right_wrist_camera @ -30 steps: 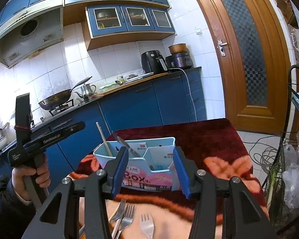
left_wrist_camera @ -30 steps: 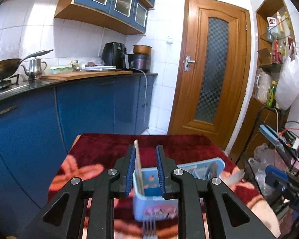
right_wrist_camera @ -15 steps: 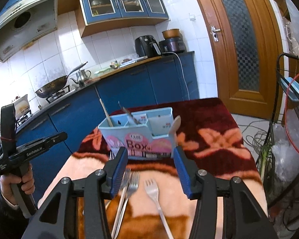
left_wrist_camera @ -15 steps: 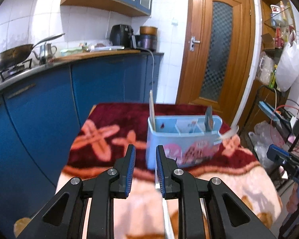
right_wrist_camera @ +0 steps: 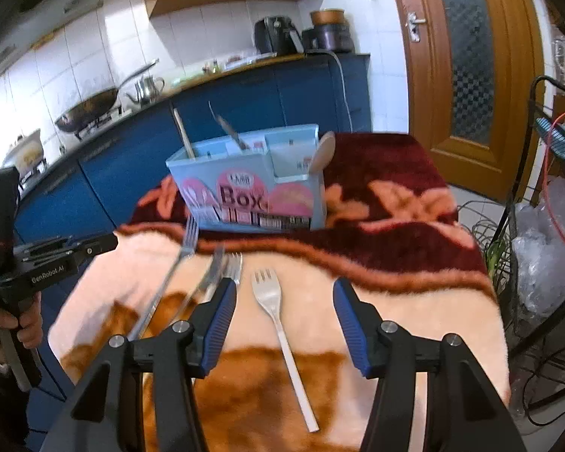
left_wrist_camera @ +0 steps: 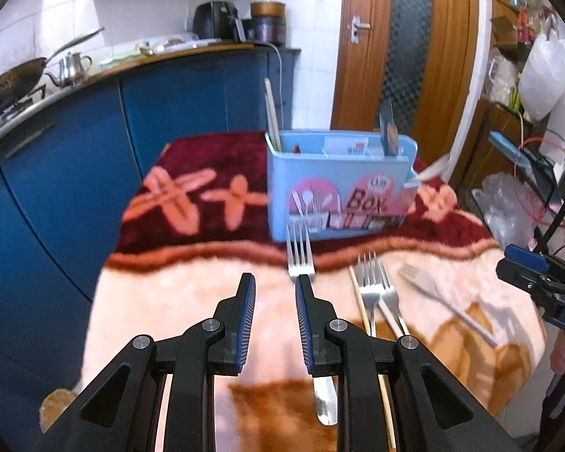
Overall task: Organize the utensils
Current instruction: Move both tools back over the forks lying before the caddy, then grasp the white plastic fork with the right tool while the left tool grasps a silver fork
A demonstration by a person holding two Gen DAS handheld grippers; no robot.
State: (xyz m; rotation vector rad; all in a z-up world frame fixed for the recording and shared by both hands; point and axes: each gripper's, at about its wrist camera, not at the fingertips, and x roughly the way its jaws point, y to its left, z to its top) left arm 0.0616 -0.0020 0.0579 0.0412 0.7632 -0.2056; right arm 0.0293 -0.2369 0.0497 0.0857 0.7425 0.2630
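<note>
A light blue utensil box stands on the blanket-covered table, also in the right wrist view. It holds a chopstick, a knife and a spoon. Several forks lie in front of it: one metal fork under my left gripper's right finger, two forks beside a chopstick, and a pale fork. My left gripper is open and empty above the blanket. My right gripper is open wide, straddling the pale fork from above.
The table carries a red and peach blanket. Blue kitchen cabinets stand to the left, a wooden door behind. A wire rack with cables and bags stands at the right. The left gripper's handle shows in the right view.
My left gripper let go of the chopstick in the box and drew back and down toward the forks. My right gripper also pulled back and tilted down over the pale fork.
</note>
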